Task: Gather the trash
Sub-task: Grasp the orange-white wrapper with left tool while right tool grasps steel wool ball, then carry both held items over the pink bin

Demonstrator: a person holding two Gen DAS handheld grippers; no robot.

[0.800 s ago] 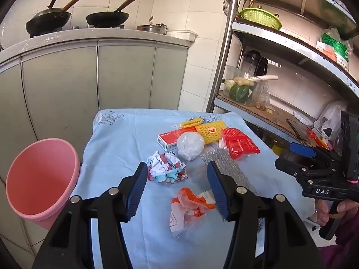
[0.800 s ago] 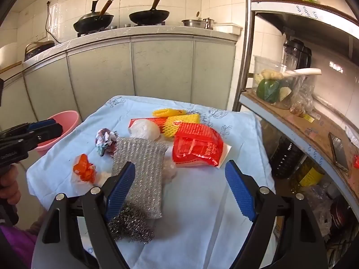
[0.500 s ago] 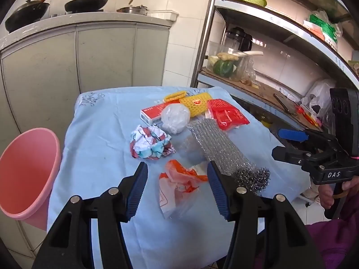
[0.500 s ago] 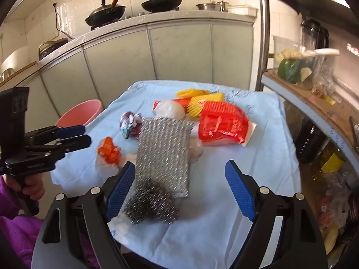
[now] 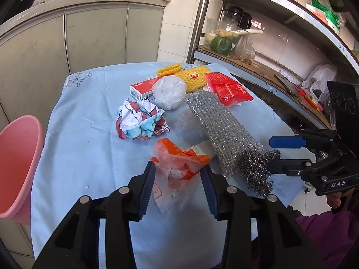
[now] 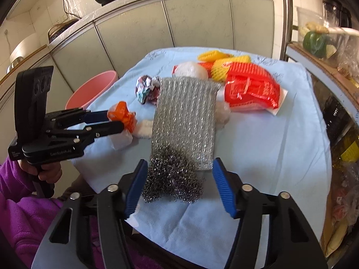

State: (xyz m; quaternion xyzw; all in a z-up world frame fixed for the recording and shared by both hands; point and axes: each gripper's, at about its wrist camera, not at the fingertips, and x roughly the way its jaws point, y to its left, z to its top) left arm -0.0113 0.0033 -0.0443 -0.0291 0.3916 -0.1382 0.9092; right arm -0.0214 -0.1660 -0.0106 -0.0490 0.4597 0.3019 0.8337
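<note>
Trash covers a table (image 5: pixel 74 148) under a pale blue cloth, with a pink bin (image 5: pixel 18 163) hard against its left edge and a metal shelf rack (image 5: pixel 264 67) close on the right. Bare cloth lies along the left side and the near right corner; the middle and far end are crowded. From left: a crumpled printed paper ball (image 5: pixel 141 121), an orange-and-clear plastic wrapper (image 5: pixel 179 163), a silver mesh pad (image 5: pixel 219 127) with a steel wool wad (image 5: pixel 258 168) at its near end, and a red packet (image 5: pixel 228 89) farthest right; behind them sit a red-and-white box (image 5: pixel 143 87), a white bag ball (image 5: pixel 168 92) and yellow foam nets (image 5: pixel 193 78). The left gripper (image 5: pixel 178 190) has its jaws open around the wrapper, pads beside it but not pressing. The right gripper (image 6: pixel 179 186) is open too, straddling the steel wool without touching it. Only the right view shows the hand (image 6: pixel 48 172) and purple sleeve on the left tool's handle; only the left view shows the box's full length. Compared with half a second ago, both grippers have dropped closer and now bracket their items.
</note>
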